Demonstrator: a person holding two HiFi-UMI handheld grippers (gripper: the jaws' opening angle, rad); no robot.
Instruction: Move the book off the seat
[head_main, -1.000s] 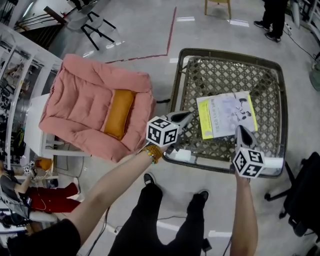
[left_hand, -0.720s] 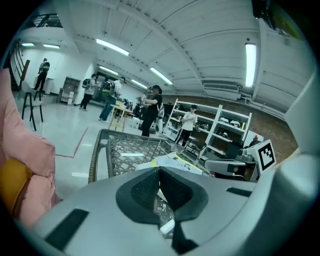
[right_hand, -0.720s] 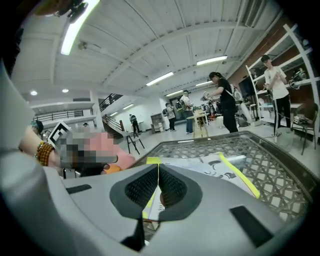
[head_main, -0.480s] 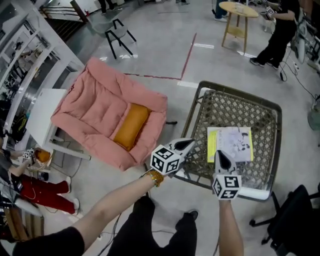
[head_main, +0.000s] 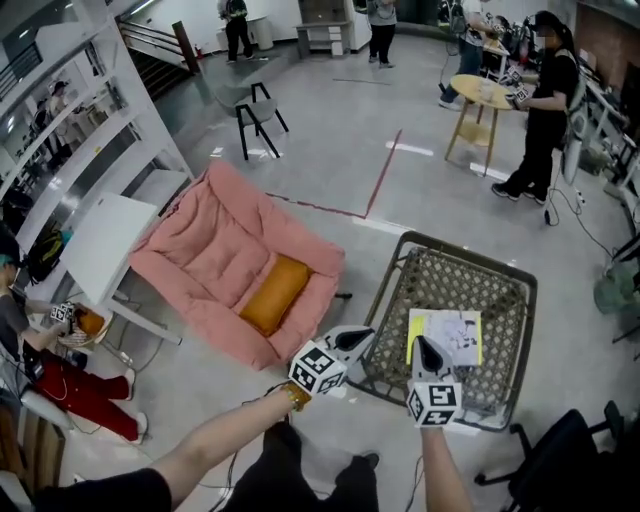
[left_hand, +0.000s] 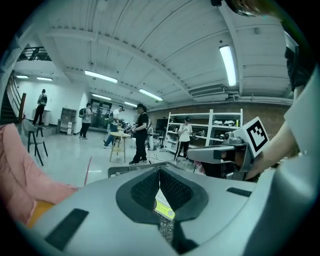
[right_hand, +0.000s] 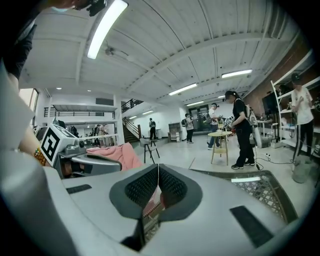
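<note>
The left gripper (head_main: 366, 333) and right gripper (head_main: 424, 345) are hovering at the near edge of the woven seat (head_main: 450, 280), each with its jaws pressed together on nothing. The book (head_main: 455, 333) is lying flat on that seat, just beyond the right gripper's tip. A pink cushioned chair (head_main: 225, 250) is sitting to the left, and farther off a person (head_main: 540, 110) is standing by a round table (head_main: 483, 92).

The book (head_main: 462, 333) lies on the woven seat (head_main: 450, 280).

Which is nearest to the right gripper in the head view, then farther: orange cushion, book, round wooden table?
1. Book, just beyond the right gripper.
2. Orange cushion, off to its left.
3. Round wooden table, far ahead.
</note>
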